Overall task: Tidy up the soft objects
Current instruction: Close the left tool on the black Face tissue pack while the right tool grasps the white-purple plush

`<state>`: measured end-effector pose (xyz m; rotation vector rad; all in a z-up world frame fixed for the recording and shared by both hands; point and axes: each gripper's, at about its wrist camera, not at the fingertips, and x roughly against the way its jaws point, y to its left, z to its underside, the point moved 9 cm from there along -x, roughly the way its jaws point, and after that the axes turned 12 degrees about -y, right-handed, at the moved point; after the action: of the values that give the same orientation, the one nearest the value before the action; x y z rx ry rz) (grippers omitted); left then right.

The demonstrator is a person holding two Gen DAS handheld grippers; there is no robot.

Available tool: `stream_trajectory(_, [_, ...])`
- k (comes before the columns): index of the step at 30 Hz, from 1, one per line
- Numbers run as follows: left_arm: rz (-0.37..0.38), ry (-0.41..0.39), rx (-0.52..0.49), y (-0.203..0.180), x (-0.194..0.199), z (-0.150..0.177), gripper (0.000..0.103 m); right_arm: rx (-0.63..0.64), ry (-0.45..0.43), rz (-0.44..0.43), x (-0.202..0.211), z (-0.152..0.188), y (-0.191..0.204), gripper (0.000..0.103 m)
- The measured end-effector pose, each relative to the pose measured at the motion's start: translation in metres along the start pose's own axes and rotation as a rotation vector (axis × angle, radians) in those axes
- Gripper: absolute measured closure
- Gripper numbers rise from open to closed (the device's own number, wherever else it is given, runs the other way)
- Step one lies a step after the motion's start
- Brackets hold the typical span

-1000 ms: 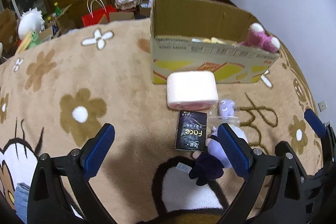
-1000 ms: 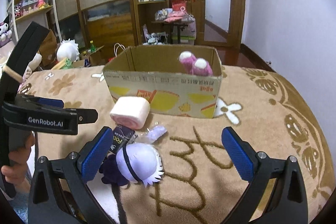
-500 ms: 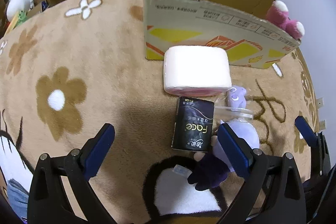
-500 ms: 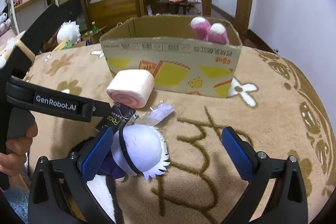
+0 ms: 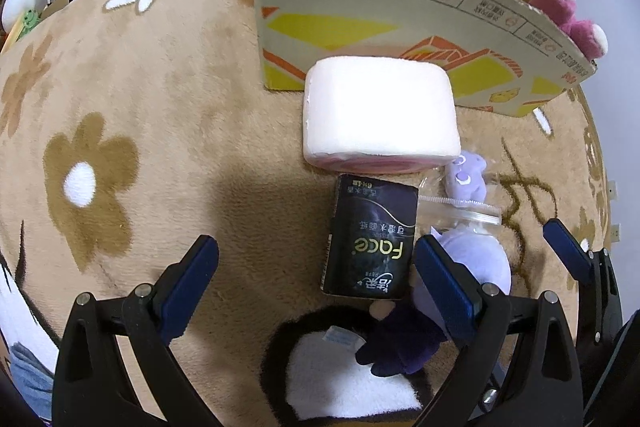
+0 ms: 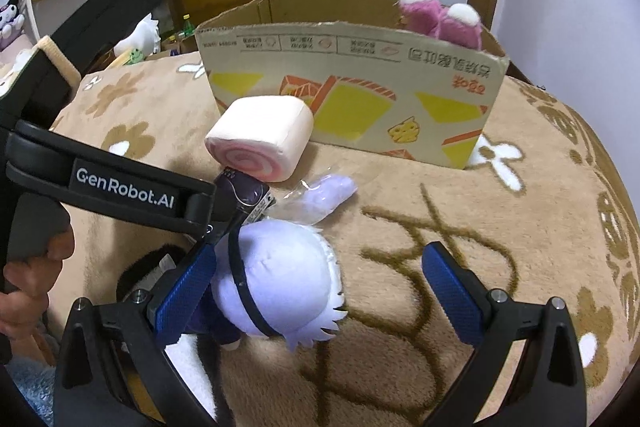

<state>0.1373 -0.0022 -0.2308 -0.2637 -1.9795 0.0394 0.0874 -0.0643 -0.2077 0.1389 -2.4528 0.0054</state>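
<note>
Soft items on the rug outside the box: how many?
4. Swiss-roll plush against the cardboard box; tissue pack before it; bagged purple toy beside that; white-haired doll between the right gripper fingers. Others may be hidden.

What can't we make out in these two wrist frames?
- Cardboard box interior: both views, front wall hides everything but the pink plush.
- Purple-haired doll face: turned away in right wrist view; left wrist view, blocked by left gripper finger.
- Bagged purple toy: the wrapper obscures its shape.
</note>
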Motion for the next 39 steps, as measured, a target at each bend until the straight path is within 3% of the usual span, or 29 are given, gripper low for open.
stream_trajectory(10, [-0.009, 0.031, -0.007, 0.0, -0.015, 0.008, 0.005, 0.018, 0.031, -0.016, -0.012, 0.005, 0.01, 0.0])
stream_trajectory(20, [-0.003, 0.035, 0.014, 0.0, -0.028, 0.01, 0.005, -0.056, 0.067, -0.06, -0.02, 0.01, 0.008, 0.0])
stream_trajectory(30, [-0.007, 0.035, 0.027, 0.004, -0.038, 0.01, 0.006, -0.077, 0.081, -0.152, -0.016, 0.013, 0.021, 0.034])
stream_trajectory(39, [-0.033, 0.03, 0.008, 0.0, -0.041, 0.009, 0.01, -0.065, 0.073, -0.162, -0.013, 0.015, 0.028, 0.039])
